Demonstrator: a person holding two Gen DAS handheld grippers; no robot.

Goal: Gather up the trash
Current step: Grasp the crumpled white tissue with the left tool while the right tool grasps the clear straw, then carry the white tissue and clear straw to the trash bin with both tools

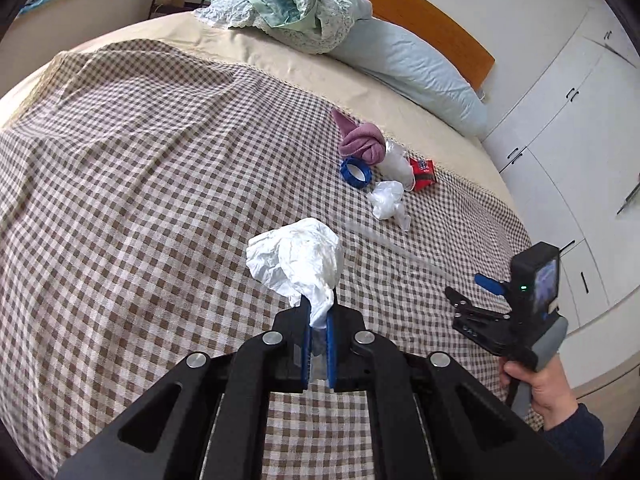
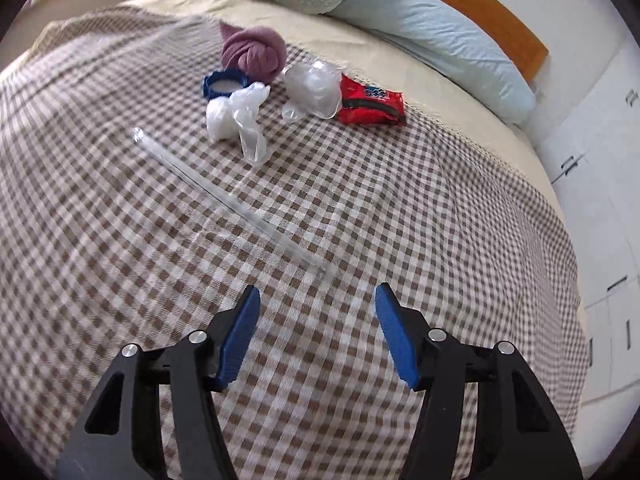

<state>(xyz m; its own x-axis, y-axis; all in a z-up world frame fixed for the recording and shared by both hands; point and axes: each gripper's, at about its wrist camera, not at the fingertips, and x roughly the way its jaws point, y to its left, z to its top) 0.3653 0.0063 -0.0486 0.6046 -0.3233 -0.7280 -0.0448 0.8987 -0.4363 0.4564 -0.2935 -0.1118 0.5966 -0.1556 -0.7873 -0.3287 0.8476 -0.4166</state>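
Fingers on my left gripper (image 1: 319, 316) are clenched on a crumpled white tissue (image 1: 296, 258), pinching its lower tail between the blue pads while the bulk of it billows above the tips, lifted clear of the checked bedspread (image 1: 140, 168). On my right gripper (image 2: 316, 304) the fingers stand released, wide apart with nothing between them, hovering over the bedspread just short of the near end of a clear plastic tube (image 2: 224, 196), which lies diagonally across the checks. From the left view I see that right gripper (image 1: 470, 294) off to the side, held in my right hand (image 1: 540, 384).

More trash sits in a cluster farther up the bed, well apart from both grippers. A smaller white wad (image 2: 230, 114), which looks like thin plastic, lies nearest the far end of the tube. Just behind it is a blue ring-shaped cap (image 2: 224, 84), touching a rolled purple cloth (image 2: 254, 52). Beside those is a crushed clear plastic cup (image 2: 314, 90), and a red snack wrapper (image 2: 372, 104) lies against its right side. At the head of the bed I see a pale blue pillow (image 2: 440, 44) with a heap of green lace-trimmed fabric (image 1: 280, 4) on its left end, a wooden headboard (image 1: 440, 20) behind them, and white cupboards (image 1: 568, 112) along the right wall
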